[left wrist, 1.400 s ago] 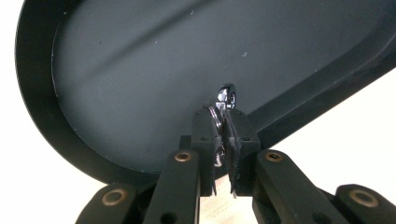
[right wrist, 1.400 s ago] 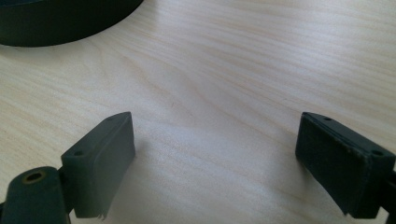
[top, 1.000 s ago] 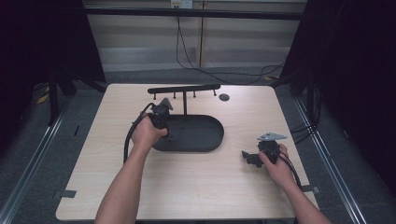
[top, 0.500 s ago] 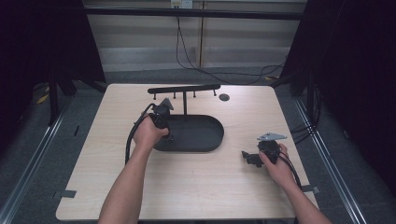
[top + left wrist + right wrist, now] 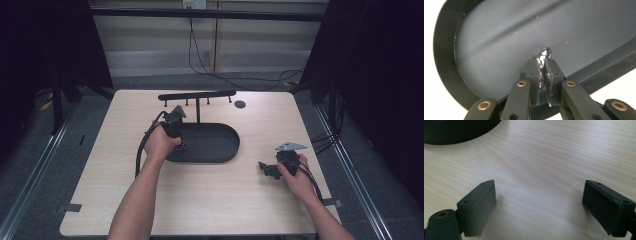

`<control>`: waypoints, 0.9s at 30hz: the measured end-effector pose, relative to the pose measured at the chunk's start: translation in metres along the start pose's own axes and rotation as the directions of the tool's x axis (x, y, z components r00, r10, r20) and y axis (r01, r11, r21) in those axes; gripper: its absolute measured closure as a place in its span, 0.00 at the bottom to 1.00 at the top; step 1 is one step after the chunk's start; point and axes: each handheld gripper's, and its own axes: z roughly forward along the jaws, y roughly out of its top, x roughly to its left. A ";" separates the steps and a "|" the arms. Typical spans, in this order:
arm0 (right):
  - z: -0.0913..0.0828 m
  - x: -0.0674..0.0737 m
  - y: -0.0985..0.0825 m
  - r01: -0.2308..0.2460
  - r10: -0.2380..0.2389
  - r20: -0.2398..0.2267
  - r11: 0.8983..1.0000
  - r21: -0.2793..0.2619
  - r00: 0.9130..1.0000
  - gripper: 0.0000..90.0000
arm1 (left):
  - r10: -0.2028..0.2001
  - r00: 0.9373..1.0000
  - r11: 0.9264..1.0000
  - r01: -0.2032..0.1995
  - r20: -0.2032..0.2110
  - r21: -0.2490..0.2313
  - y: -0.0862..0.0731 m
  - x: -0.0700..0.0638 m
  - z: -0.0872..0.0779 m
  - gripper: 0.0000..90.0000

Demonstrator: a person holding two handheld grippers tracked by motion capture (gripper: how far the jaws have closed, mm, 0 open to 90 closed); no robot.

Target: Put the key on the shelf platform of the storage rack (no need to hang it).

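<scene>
Small shiny metal piece: pinched between the pressed-together jaws of the left gripper, its curled bright tip protruding just past the pads. What kind of piece it is cannot be told. In the left gripper view it sits directly over the floor of the dark oval tray, whether touching or just above cannot be told.

From the high view, the left gripper is at the tray's nine o'clock end, held by the left hand, its cable looping off toward seven o'clock. The tray lies at the centre of the pale wooden table. A thin upright post rises from the tray's far rim and carries a black crossbar rack with short pegs, at twelve o'clock. A small dark round disc lies on the table near the bar's right end.

The right gripper has its jaws spread wide, with bare tabletop between them. It rests at roughly four o'clock from the tray, well apart from it, in the right hand.
</scene>
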 end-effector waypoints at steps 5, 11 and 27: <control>0.000 0.000 0.000 0.000 0.000 0.000 1.000 0.000 1.000 0.13 | -0.001 1.000 1.000 0.001 -0.008 -0.004 -0.001 0.002 0.002 0.92; 0.000 0.000 0.000 0.000 0.000 0.000 1.000 0.000 1.000 0.13 | -0.008 1.000 1.000 0.008 -0.013 -0.007 -0.001 0.002 0.003 0.92; 0.000 0.000 0.000 0.001 -0.001 0.000 1.000 0.000 1.000 0.13 | -0.025 0.999 0.999 0.024 -0.034 -0.025 -0.002 0.003 0.007 0.91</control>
